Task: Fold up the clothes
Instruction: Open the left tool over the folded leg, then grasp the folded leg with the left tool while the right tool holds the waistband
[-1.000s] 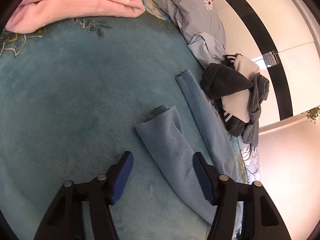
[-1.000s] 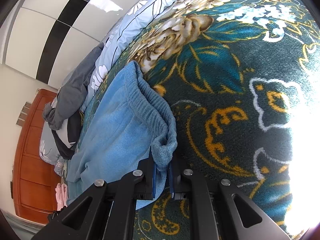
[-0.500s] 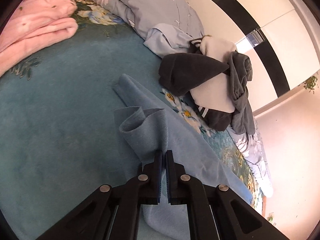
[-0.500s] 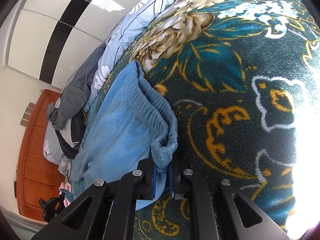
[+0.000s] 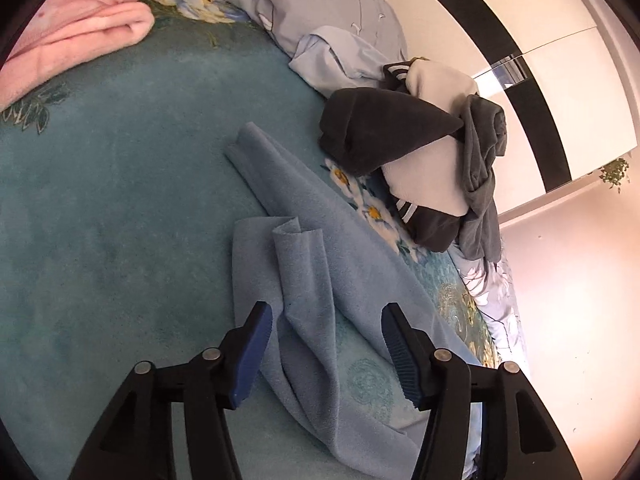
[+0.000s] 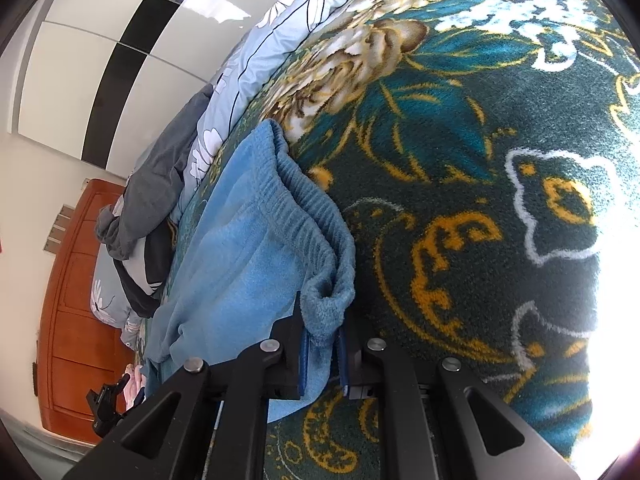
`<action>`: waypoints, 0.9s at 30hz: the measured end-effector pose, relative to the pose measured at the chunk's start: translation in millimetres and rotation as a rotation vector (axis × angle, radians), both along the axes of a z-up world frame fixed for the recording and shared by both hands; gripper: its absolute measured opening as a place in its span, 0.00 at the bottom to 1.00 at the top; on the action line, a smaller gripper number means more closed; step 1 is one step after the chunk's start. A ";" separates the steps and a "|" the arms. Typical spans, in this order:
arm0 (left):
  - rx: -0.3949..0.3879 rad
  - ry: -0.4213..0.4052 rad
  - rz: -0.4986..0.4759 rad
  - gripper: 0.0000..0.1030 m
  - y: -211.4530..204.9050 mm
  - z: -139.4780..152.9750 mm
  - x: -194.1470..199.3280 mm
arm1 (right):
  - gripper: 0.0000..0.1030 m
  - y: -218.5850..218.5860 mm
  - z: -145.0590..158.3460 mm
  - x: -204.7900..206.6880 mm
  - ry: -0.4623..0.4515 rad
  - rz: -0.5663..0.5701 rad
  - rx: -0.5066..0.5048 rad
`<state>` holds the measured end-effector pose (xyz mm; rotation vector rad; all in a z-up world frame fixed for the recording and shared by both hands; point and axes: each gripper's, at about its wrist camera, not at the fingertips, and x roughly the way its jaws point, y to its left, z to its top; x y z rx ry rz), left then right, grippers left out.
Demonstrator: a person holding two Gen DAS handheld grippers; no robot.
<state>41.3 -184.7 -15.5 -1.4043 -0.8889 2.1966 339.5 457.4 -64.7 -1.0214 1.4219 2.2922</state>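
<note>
Blue fleece trousers (image 5: 316, 280) lie stretched along a teal floral blanket (image 5: 112, 220) on a bed. Left wrist view: one leg end runs straight toward the pillows, the other is doubled back on itself in a loose fold just ahead of the left gripper (image 5: 326, 340). Left gripper fingers spread wide, one blue pad (image 5: 250, 354) on the blanket side, the other over the fabric; nothing pinched between them, cloth lies under the gap.

Right wrist view: ribbed waistband (image 6: 316, 216) of the same trousers, bunched at one corner. Right gripper (image 6: 322, 350) is closed narrow on that corner, cloth squeezed between both pads and a curl of waistband standing up just beyond the tips. Dark green and gold pattern of blanket to the right of the waistband.

Near the far side of the trousers: a heap of dark grey and white clothes (image 5: 424, 160). Pink folded blanket (image 5: 76, 28) at top left, well apart. Pale blue daisy-print pillow (image 5: 316, 8) behind heap. Wooden headboard (image 6: 76, 300) in right view.
</note>
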 end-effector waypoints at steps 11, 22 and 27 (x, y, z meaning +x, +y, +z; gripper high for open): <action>0.039 -0.054 -0.080 0.58 24.5 -5.0 8.8 | 0.11 0.3 -0.5 0.1 0.004 0.000 -0.005; 0.017 -0.060 -0.022 0.12 23.9 -16.9 7.4 | 0.11 0.9 -0.5 0.3 0.008 -0.004 -0.014; 0.010 0.047 0.081 0.02 -1.3 9.2 6.5 | 0.12 -1.7 6.5 -2.9 -0.014 -0.006 0.019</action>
